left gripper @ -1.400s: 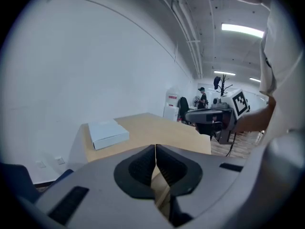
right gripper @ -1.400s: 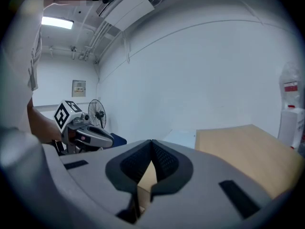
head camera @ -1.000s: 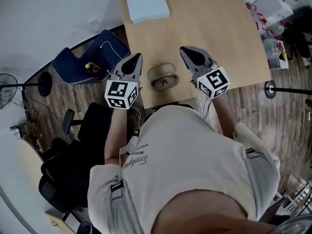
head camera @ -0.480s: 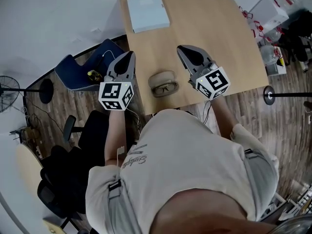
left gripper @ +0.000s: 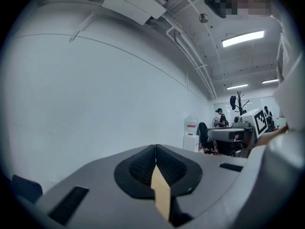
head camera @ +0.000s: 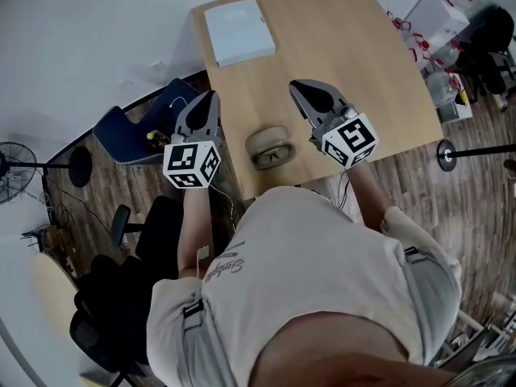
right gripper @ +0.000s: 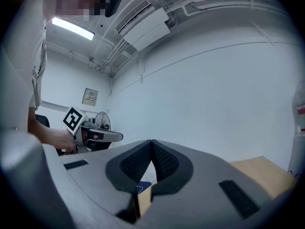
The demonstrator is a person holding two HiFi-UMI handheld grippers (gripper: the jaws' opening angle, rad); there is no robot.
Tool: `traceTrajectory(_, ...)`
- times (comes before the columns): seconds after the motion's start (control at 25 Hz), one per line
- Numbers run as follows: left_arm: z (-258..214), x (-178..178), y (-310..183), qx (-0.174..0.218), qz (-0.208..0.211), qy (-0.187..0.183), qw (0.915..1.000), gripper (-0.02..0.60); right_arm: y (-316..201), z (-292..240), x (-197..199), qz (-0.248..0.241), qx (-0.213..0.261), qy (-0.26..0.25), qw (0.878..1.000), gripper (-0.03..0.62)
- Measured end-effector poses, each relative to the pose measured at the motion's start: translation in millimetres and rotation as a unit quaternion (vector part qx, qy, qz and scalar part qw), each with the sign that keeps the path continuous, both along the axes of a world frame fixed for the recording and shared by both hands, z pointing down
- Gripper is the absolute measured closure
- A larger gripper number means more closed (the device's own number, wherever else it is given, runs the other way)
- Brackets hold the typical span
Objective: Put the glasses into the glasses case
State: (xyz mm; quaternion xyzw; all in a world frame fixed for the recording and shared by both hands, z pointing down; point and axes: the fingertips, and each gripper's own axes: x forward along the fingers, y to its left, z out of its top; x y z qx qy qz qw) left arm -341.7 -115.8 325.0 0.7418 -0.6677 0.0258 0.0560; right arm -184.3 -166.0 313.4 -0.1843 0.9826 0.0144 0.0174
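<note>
Now | glasses (head camera: 272, 156) lie near the front tabletop (head camera: 363, 71) edge, touching the beige glasses case (head camera: 267, 139) just behind | left gripper (head camera: 208, 97) beside them, fingers clenched, empty | right gripper (head camera: 301, 88) opposite, fingers clenched, empty | white box (head camera: 239, 30) at far end

Left tool (head camera: 208, 99), jaws together, empty, right tool (head camera: 301, 89), jaws together, empty, both pointing forward

The near edge of the table (head camera: 347, 47) is covered by the person's shirt (head camera: 306, 280). Whether the glasses (head camera: 274, 156) are touched by the glasses case (head camera: 268, 139) cannot be told.
</note>
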Motion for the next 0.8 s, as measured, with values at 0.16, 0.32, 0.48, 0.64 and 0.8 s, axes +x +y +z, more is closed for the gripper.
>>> traceTrajectory(0.16, -13.9, -8.5, -0.8, 0.021, -0.015, -0.004, 0.9997, 0.566, -3.8, -8.3, 2.1, 0.008, 0.007, -0.009, 1.0, 0.6)
traceTrajectory(0.32, -13.0, -8.5, -1.3, 0.022, -0.017, -0.006, 0.9996, 0.566, -6.0, -10.7, 4.6, 0.014, 0.007, -0.008, 1.0, 0.6)
traceTrajectory(0.48, -1.4, -6.3, -1.2, 0.008, -0.015, -0.011, 0.9998, 0.566, -8.1, -4.6, 6.3, 0.016, -0.004, -0.005, 1.0, 0.6)
traceTrajectory(0.64, 7.2, -7.2, -1.0, -0.001, -0.011, -0.001, 0.9999, 0.566, -9.7, 1.5, 5.8, 0.016, -0.014, -0.005, 1.0, 0.6)
traceTrajectory(0.8, 8.5, -6.7, -1.4, -0.002, -0.003, -0.006, 1.0, 0.566, -11.2, 9.1, 4.1, 0.017, -0.021, 0.0, 1.0, 0.6)
